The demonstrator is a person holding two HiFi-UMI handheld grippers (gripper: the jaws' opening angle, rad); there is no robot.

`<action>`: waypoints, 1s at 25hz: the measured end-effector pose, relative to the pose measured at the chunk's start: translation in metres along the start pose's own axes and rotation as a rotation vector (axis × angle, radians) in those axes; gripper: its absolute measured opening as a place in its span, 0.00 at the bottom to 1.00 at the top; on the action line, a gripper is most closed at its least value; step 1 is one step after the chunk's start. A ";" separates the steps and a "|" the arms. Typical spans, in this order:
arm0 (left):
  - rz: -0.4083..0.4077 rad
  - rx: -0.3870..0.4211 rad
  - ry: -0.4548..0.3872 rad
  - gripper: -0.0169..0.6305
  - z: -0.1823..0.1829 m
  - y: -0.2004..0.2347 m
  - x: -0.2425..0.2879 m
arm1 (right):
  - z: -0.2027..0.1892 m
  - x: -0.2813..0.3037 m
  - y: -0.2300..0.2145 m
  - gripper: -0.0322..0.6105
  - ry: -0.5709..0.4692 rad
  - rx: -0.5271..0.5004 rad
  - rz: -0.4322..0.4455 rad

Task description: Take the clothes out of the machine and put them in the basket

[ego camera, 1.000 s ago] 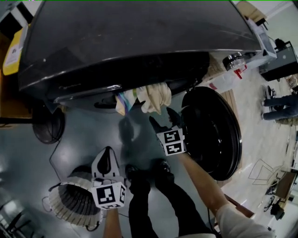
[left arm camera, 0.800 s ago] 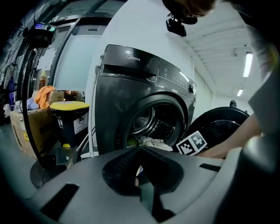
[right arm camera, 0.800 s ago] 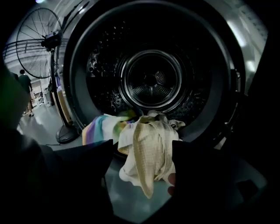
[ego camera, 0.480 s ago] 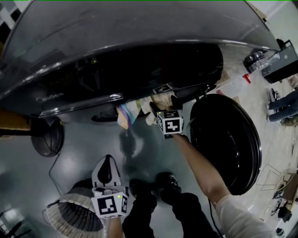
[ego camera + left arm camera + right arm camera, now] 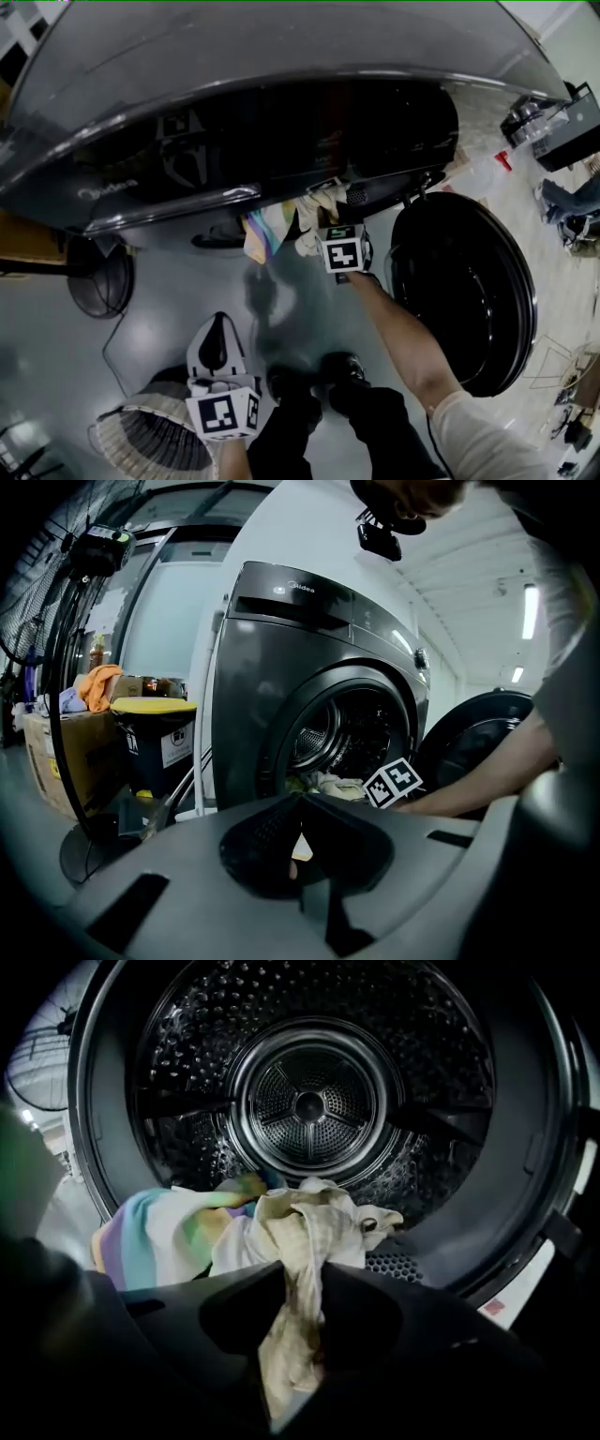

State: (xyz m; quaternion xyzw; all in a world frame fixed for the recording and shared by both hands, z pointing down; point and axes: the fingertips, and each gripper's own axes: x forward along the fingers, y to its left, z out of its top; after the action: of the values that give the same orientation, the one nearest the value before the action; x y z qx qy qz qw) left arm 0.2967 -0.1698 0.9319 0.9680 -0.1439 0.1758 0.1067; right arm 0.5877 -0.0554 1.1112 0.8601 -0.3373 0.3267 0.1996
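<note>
At the mouth of the washing machine (image 5: 234, 112) my right gripper (image 5: 300, 1283) is clenched on a cream cloth (image 5: 309, 1227). Its jaws have just been closing, and the fabric is bunched between them and hangs down below the tips. That cloth lies on the lower lip of the door opening (image 5: 487, 1241), touching a pastel striped cloth (image 5: 159, 1241) just to its left, which also drapes over the lip. Behind both, the perforated drum (image 5: 309, 1105) runs back to its round hub. From the head view I see the two cloths spilling over the machine's front edge, right above the marker cube on that gripper.

The round door (image 5: 464, 281) stands swung open on the right, its rim just beside my right forearm (image 5: 403, 337), so that side is tight. On the left a fan (image 5: 98, 281) stands near the machine's front corner, with a cable (image 5: 111, 328) trailing over the floor (image 5: 178, 281) toward the ribbed basket (image 5: 141, 441). Between the machine's front and my shoes (image 5: 314, 370) lies a stretch of that grey floor.

My left gripper (image 5: 217, 321) is well apart from the machine, jaws together with nothing held. In the head view it overlaps the basket's right edge; how high above it I cannot tell. The basket stands on the floor at the lower left, beside my feet and well apart from the cloths.
</note>
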 end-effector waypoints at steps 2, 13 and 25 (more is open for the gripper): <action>0.003 -0.003 0.005 0.05 0.002 -0.001 -0.007 | 0.001 -0.004 -0.003 0.21 0.021 0.007 0.006; 0.020 -0.028 0.020 0.05 0.063 -0.026 -0.052 | 0.083 -0.127 -0.010 0.19 -0.169 0.022 0.071; 0.059 -0.041 -0.010 0.05 0.211 -0.088 -0.129 | 0.155 -0.347 -0.016 0.19 -0.220 -0.023 0.180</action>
State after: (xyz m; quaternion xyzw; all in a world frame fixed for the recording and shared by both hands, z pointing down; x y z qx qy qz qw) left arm 0.2739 -0.1106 0.6776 0.9618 -0.1767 0.1710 0.1205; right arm 0.4715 0.0248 0.7583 0.8547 -0.4365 0.2430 0.1411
